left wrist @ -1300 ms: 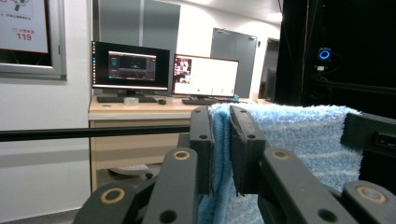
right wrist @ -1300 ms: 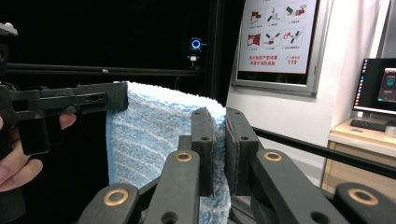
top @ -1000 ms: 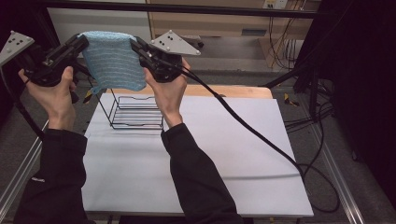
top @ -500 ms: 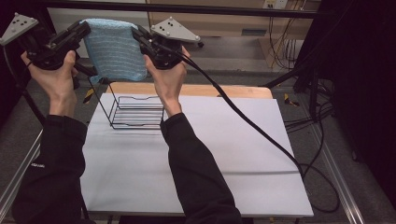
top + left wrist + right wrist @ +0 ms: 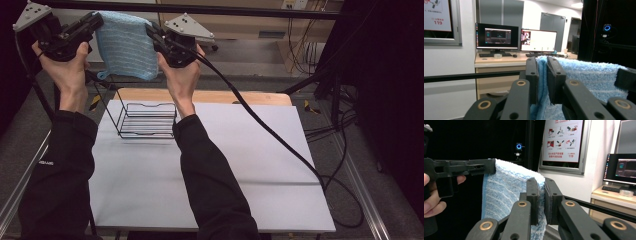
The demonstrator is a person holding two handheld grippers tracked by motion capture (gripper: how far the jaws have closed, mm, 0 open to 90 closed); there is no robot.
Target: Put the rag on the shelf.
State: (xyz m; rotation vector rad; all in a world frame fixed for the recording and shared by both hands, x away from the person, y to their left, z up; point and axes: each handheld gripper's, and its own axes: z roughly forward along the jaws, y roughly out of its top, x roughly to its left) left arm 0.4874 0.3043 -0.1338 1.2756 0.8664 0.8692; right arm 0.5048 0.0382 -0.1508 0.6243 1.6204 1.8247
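I hold the light blue striped terry cloth (image 5: 125,45) stretched between my two tools, its top edge running left to right and the rest hanging straight down, so it faces me like a small curtain. It hangs in the air over the far left of the white surface (image 5: 240,165), above and just beyond the black wire rack (image 5: 146,120), and well apart from it. My left tool (image 5: 92,22) is pressed together on the cloth's upper left corner, my right tool (image 5: 152,31) on its upper right corner. Both forearms are raised, hands up high, the tools pointing inward toward each other. The cloth looks fluffy with fine pale stripes; its lower edge seems slightly curled, though I cannot be sure.
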